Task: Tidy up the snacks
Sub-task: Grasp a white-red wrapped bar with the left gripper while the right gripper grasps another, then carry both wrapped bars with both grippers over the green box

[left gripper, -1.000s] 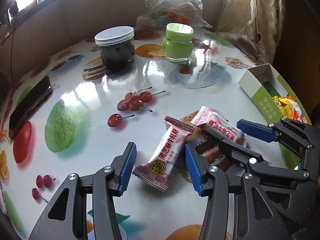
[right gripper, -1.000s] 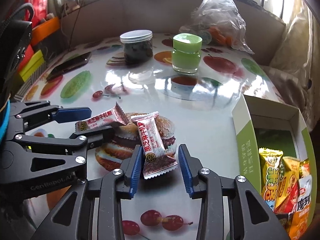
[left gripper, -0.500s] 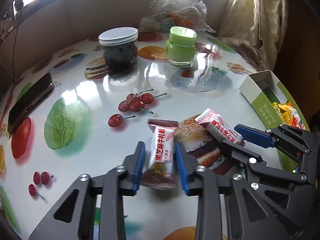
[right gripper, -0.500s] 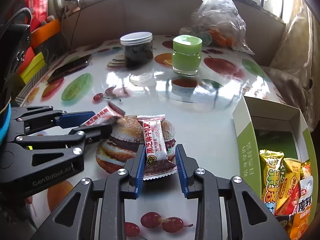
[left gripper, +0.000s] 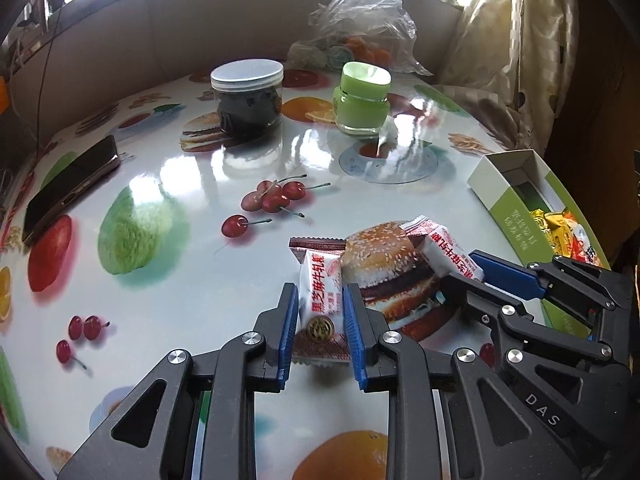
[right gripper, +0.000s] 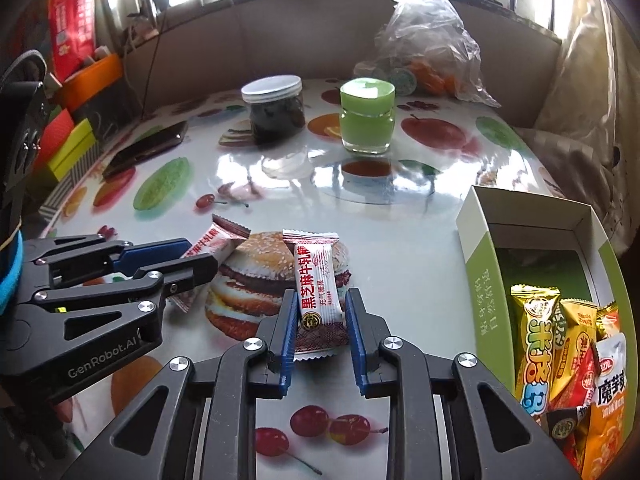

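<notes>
L gripper [left gripper: 320, 320] clamps a white candy pack [left gripper: 322, 300] between its blue pads, jaws just closed in. R gripper [right gripper: 322, 322] likewise pinches a second candy pack [right gripper: 318, 280], jaws just narrowed. Green snack box [right gripper: 486, 280] sits just right of R gripper, snacks inside.

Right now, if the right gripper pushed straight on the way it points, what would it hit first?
The right gripper is shut on a candy packet and points down, so probably the table just ahead; depth is unclear.
</notes>
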{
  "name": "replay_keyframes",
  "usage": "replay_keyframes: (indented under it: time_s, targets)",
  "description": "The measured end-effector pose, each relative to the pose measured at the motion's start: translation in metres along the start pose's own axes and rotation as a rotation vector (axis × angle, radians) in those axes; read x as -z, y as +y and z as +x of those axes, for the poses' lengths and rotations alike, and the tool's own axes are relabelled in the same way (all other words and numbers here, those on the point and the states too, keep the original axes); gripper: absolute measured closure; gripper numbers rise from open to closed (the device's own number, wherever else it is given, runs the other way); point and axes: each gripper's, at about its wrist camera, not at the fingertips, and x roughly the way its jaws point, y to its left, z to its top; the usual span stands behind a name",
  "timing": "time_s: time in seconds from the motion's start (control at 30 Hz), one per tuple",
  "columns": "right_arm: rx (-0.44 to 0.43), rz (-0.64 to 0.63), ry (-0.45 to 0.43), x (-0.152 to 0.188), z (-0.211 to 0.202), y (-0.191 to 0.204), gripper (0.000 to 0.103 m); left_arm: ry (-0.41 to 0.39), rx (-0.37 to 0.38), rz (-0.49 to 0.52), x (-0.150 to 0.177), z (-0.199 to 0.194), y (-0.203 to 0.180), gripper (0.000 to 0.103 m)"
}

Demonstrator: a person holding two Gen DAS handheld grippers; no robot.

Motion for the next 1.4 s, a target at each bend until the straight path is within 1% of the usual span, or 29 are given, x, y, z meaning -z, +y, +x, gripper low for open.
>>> replay_keyframes:
  time_s: [0.27,0.77,1.13,1.4]
  targets:
    - [-0.004,0.021,-0.037,0.007,-0.023,0.001,0.081,-0.047,-0.003,0.008,0.005,-0.026,-0.007,0.078]
    - [0.006,0.029,-0.101,0.024,-0.073,-0.002,0.081,-0.098,0.009,0.032,0.019,-0.064,-0.032,0.078]
    - [0.032,0.075,-0.131,0.044,-0.104,-0.018,0.081,-0.12,0.032,0.055,0.024,-0.08,-0.057,0.078]
    - [0.059,0.109,-0.147,0.058,-0.124,-0.035,0.081,-0.126,0.05,0.081,0.023,-0.083,-0.08,0.078]
